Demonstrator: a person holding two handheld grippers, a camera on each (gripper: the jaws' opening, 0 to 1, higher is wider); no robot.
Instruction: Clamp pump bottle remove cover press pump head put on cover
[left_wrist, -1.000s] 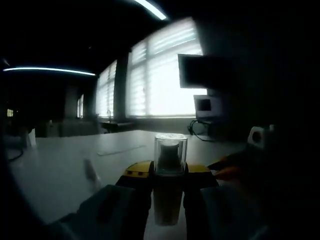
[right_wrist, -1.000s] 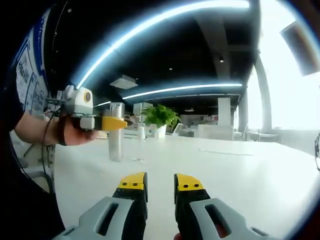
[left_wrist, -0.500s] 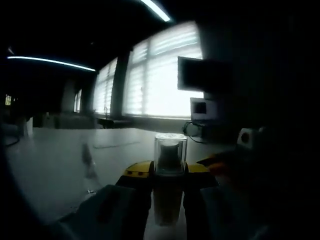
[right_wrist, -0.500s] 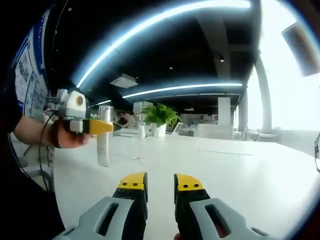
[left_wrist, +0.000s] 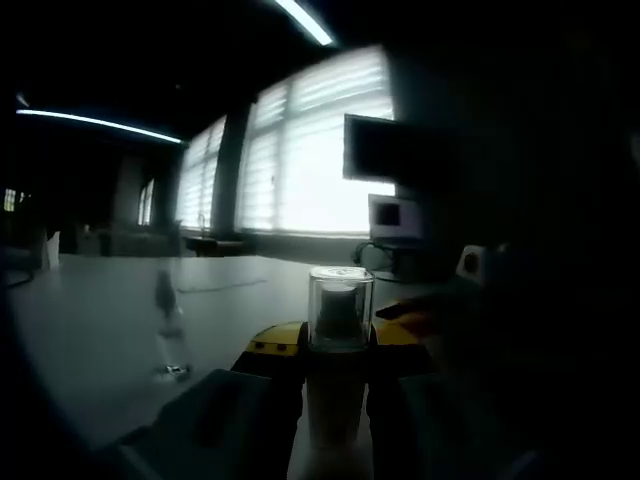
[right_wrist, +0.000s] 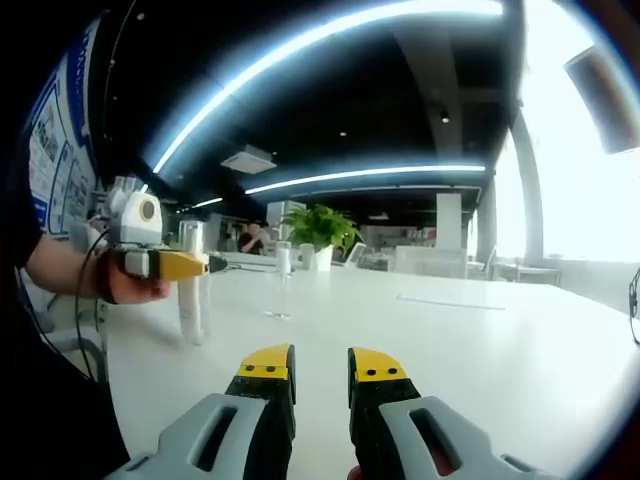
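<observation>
Left gripper clamps the pump bottle above the white table; right gripper waits with nothing between its jaws.

In the left gripper view, the left gripper (left_wrist: 338, 345) has its yellow-tipped jaws closed against the pump bottle (left_wrist: 340, 345), whose clear cover (left_wrist: 341, 308) is on, the dark pump head visible inside; a slim clear bottle (left_wrist: 167, 330) stands on the table (left_wrist: 90, 330) to the left, before bright blinded windows (left_wrist: 300, 160). In the right gripper view, the right gripper (right_wrist: 321, 372) holds its jaws narrowly apart, gripping nothing, over the table; at left a hand (right_wrist: 125, 280) holds the other gripper with the pump bottle upright, and a potted plant (right_wrist: 320, 238) stands beyond.
</observation>
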